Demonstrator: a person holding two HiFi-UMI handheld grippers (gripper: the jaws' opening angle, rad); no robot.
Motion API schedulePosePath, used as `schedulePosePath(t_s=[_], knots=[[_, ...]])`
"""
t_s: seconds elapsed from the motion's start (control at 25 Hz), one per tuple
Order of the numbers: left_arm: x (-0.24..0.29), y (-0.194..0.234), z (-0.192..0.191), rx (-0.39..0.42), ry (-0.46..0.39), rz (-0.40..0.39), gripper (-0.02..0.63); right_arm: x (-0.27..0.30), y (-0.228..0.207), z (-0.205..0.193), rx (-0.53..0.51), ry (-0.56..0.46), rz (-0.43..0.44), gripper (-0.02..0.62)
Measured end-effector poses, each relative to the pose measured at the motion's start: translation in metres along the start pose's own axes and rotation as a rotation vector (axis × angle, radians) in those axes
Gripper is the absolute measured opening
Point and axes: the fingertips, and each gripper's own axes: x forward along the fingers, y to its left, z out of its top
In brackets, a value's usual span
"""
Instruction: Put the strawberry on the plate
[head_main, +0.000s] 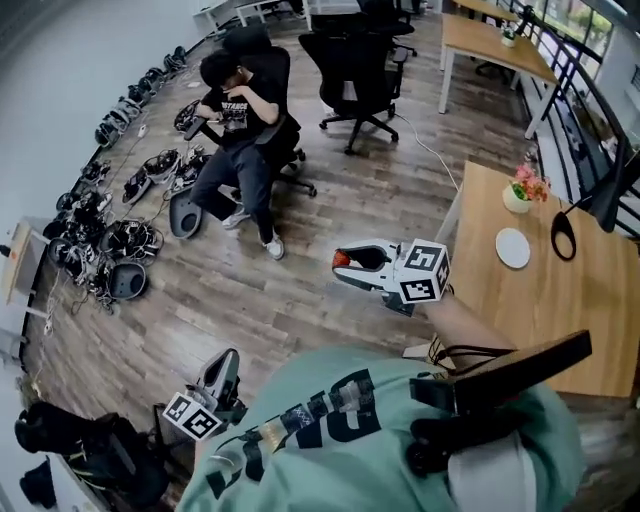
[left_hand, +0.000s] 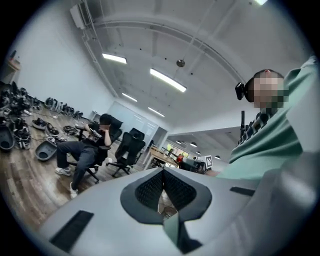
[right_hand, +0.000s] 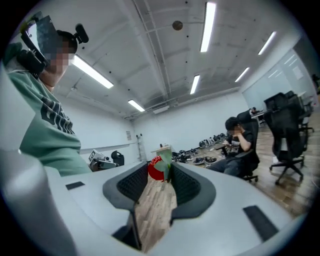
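A red strawberry (right_hand: 157, 170) with green leaves is pinched at the tips of my right gripper (right_hand: 160, 171), held up in the air. In the head view the same strawberry (head_main: 342, 259) shows at the left end of the right gripper (head_main: 345, 263), over the wooden floor left of the table. A small white plate (head_main: 513, 247) lies on the wooden table (head_main: 560, 310), well to the right of the strawberry. My left gripper (head_main: 222, 372) hangs low at my left side, pointing up, its jaws closed together with nothing in them (left_hand: 163, 192).
A pot of pink flowers (head_main: 522, 190) stands near the plate at the table's far corner. A black cable loop (head_main: 563, 235) lies right of the plate. A person (head_main: 240, 140) sits on an office chair across the floor; headsets and gear (head_main: 110, 240) are piled along the left wall.
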Motion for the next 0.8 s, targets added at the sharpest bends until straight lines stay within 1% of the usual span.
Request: schedulePosePath(t_s=[0.12, 0.24, 0.32, 0.44, 0.56, 0.68, 0.8], knots=[[0.028, 0.029, 0.019, -0.008, 0.062, -0.139, 0.005, -0.007, -0.001, 0.012, -0.007, -0.031, -0.142, 0.15], [0.037, 0.046, 0.038, 0.004, 0.089, -0.24, 0.005, -0.008, 0.002, 0.016, -0.008, -0.024, -0.251, 0.15], [0.044, 0.06, 0.041, 0.0, 0.111, -0.303, 0.005, -0.013, 0.005, 0.012, 0.001, -0.018, -0.335, 0.15], [0.065, 0.073, 0.034, -0.031, 0.159, -0.394, 0.005, -0.032, 0.014, 0.001, 0.007, 0.003, -0.461, 0.15], [0.078, 0.074, 0.034, -0.039, 0.189, -0.454, 0.005, -0.046, 0.017, -0.002, 0.016, 0.001, -0.537, 0.15], [0.103, 0.062, 0.032, -0.028, 0.227, -0.542, 0.005, -0.074, 0.02, -0.001, 0.02, -0.008, -0.632, 0.15], [0.126, 0.049, 0.033, -0.007, 0.25, -0.595, 0.005, -0.099, 0.018, -0.002, 0.03, -0.029, -0.687, 0.15]])
